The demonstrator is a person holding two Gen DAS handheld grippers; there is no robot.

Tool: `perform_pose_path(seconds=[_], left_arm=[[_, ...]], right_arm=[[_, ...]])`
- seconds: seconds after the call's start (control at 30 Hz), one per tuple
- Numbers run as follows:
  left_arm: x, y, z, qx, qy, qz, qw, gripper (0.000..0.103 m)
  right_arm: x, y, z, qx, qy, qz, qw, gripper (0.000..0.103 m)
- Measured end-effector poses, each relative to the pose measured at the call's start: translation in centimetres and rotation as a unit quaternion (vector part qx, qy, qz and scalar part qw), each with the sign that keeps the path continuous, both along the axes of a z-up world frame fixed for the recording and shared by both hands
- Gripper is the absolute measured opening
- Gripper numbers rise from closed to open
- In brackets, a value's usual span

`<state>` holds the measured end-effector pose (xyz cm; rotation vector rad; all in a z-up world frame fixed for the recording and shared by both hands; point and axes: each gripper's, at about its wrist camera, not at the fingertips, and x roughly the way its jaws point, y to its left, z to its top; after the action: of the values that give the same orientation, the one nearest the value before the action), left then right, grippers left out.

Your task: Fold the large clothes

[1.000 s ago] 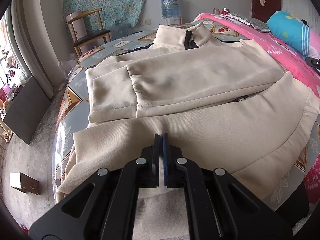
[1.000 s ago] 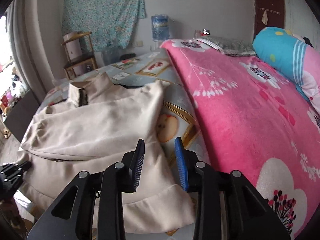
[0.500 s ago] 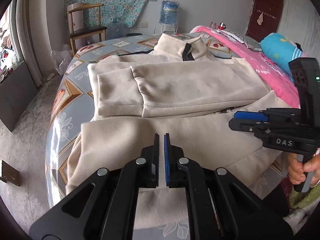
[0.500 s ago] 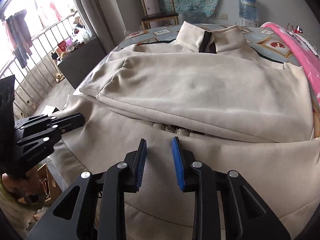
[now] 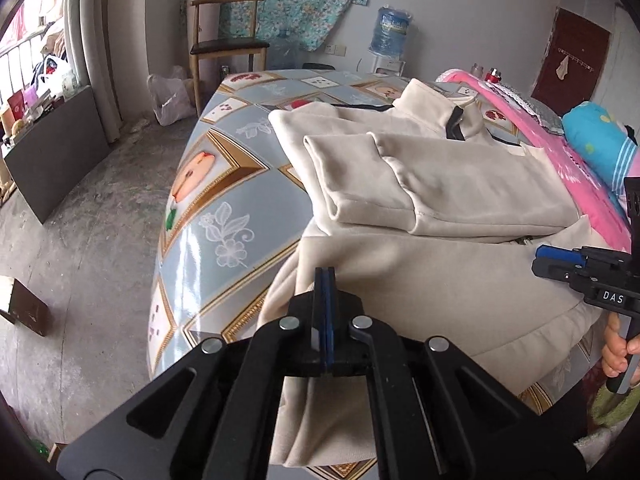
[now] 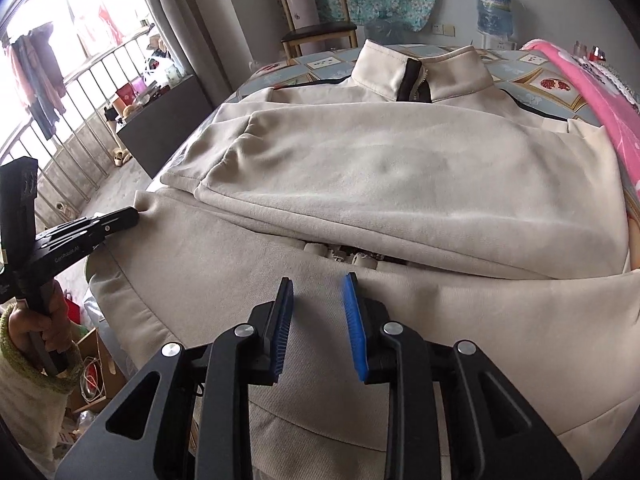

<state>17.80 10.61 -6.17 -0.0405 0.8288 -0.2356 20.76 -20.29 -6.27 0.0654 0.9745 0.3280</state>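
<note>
**Cream jacket half-folded on the bed, one corner pinched**

The large cream fleece jacket with a dark zip at the collar (image 6: 400, 168) lies across the bed with the glossy grey-blue patterned cover (image 5: 208, 200), its sleeves already laid over the chest and its hem hanging off the near edge. A pink flowered blanket (image 5: 560, 160) covers the far side of the bed, just beside the jacket.

The left gripper (image 5: 325, 276) has its jaws clenched at the hem's left corner; from the right wrist view its tip touches that corner, though whether cloth is actually caught between the pads I cannot tell. The right gripper (image 6: 318, 300) hovers over the lower front of the jacket with its blue-padded jaws apart and nothing between them.

As for containers: a blue water-cooler bottle (image 5: 390, 34) stands by the far wall, contents unclear. A cardboard box (image 6: 94, 376) on the floor below the hem holds wires and bits I cannot make out.
</note>
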Motion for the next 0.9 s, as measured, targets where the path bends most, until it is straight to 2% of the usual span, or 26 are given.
perform_pose_path(seconds=[0.07, 0.13, 0.17, 0.23, 0.33, 0.4, 0.47, 0.5, 0.53, 0.6, 0.73, 0.8, 0.9], left_arm=[[-0.2, 0.7, 0.9, 0.007, -0.014, 0.016, 0.9998, 0.004], [-0.1, 1.8, 1.6, -0.027, -0.012, 0.018, 0.9994, 0.006], [0.3, 2.2, 1.6, -0.043, -0.002, 0.017, 0.9989, 0.010], [1.3, 2.7, 1.2, -0.066, 0.025, 0.014, 0.9974, 0.027], [3.3, 3.2, 0.1, -0.103, 0.063, 0.015, 0.9926, 0.033], [4.2, 3.5, -0.5, -0.122, 0.075, 0.020, 0.9896, 0.033], [4.7, 3.2, -0.7, -0.120, 0.077, 0.017, 0.9896, 0.030], [4.7, 3.0, -0.6, -0.122, 0.074, 0.009, 0.9898, 0.013], [4.6, 2.7, -0.3, -0.127, 0.073, -0.007, 0.9891, 0.006], [3.9, 2.4, 1.2, -0.124, 0.056, -0.030, 0.9902, 0.005], [3.6, 4.4, 4.2, -0.198, 0.043, -0.063, 0.9772, 0.004], [4.5, 5.4, 4.4, -0.235, 0.063, -0.069, 0.9675, 0.004], [6.5, 5.9, 2.7, -0.246, 0.100, -0.066, 0.9618, 0.004]], right_arm=[[0.0, 0.2, 0.0, -0.005, -0.001, 0.000, 1.000, 0.025], [0.0, 0.3, 0.0, -0.008, -0.001, -0.001, 1.000, 0.025], [0.0, 0.4, 0.0, -0.010, -0.001, -0.001, 1.000, 0.025], [0.0, 0.4, 0.0, -0.012, -0.001, -0.001, 1.000, 0.025], [-0.1, 0.5, 0.1, -0.017, -0.002, 0.000, 1.000, 0.025], [-0.1, 0.6, 0.1, -0.020, -0.002, -0.001, 1.000, 0.025], [-0.1, 0.6, 0.1, -0.022, -0.003, -0.002, 1.000, 0.025], [-0.1, 0.6, 0.1, -0.021, -0.002, -0.002, 1.000, 0.025], [-0.2, 0.6, 0.1, -0.022, -0.002, -0.003, 1.000, 0.025], [-0.2, 0.7, 0.1, -0.023, -0.003, -0.003, 1.000, 0.025], [-0.3, 0.8, 0.2, -0.028, -0.005, -0.001, 1.000, 0.025], [-0.3, 0.8, 0.2, -0.029, -0.005, 0.000, 1.000, 0.025], [-0.2, 0.8, 0.2, -0.027, -0.004, -0.001, 1.000, 0.025]])
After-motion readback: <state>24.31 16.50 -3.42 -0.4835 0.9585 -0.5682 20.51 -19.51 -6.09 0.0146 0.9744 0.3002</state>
